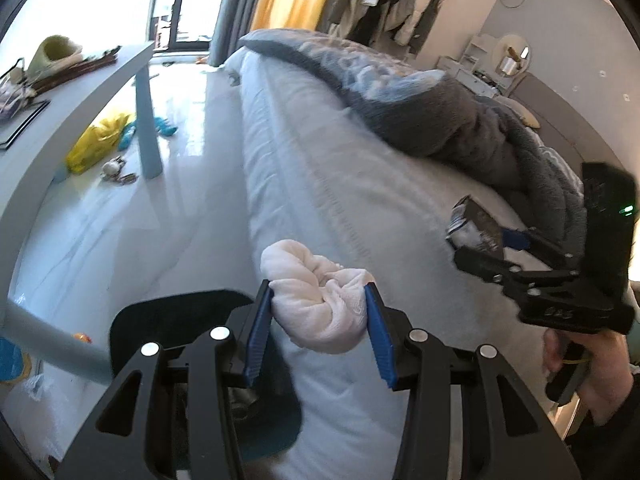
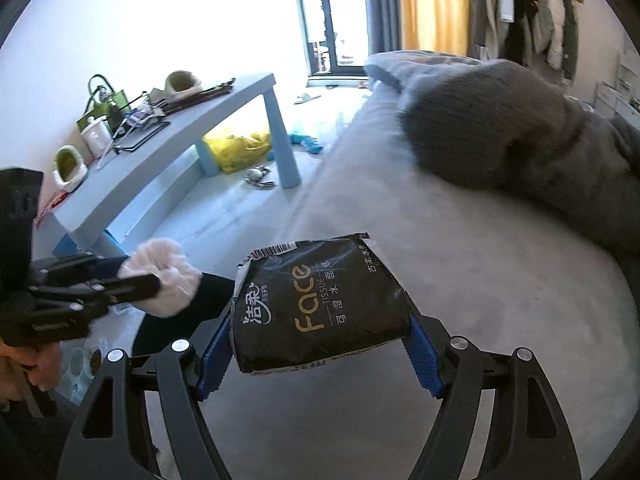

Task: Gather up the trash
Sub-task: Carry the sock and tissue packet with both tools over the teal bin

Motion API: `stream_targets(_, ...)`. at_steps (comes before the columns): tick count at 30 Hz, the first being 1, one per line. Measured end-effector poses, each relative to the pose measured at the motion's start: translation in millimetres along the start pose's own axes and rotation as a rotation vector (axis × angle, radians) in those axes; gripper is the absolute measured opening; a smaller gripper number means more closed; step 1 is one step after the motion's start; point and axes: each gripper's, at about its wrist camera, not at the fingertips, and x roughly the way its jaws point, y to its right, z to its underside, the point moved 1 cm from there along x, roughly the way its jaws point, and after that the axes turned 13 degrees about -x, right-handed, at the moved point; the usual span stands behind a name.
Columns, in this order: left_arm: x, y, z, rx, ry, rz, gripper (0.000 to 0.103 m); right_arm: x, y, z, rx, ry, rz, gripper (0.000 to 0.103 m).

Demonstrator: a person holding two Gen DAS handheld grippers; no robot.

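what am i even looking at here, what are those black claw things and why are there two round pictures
The black claws are hand-held grippers, one in each of a person's hands. Each carries a wide-angle camera looking along its fingers, hence two round pictures.

In the left gripper's picture, the left gripper is squeezing a crumpled white cloth or tissue wad. At the far right you see the other hand with its gripper.

In the right gripper's picture, the right gripper clamps a black tissue pack marked "Face".

Both hover over a bed with a grey blanket. Beside it stands a cluttered blue table, with a yellow bag on the floor underneath.

Soft white cloth wad (image 1: 320,304), glossy black plastic pack (image 2: 320,304) — fuzzy blanket (image 1: 460,128)
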Motion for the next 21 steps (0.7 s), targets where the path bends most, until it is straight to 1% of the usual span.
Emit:
stream_targets(8, 2, -45, 9, -0.041, -0.035, -0.07, 0.048, 13, -34, -15, -0.036, 0.006, -0.049, 0.076)
stream_targets(15, 9, -72, 14, -0.064, -0.073, -0.113, 0.048, 27, -63, -35, -0.059, 0.018, -0.095, 0.076)
stream_targets(18, 16, -87, 20, -0.091, -0.112, -0.122, 0.049, 31, -77, -44, -0.072, 0.029, -0.119, 0.076)
stream_targets(21, 24, -99, 28, -0.095, -0.148, -0.146, 0.049, 36, -89, -51, -0.083, 0.033, -0.14, 0.076)
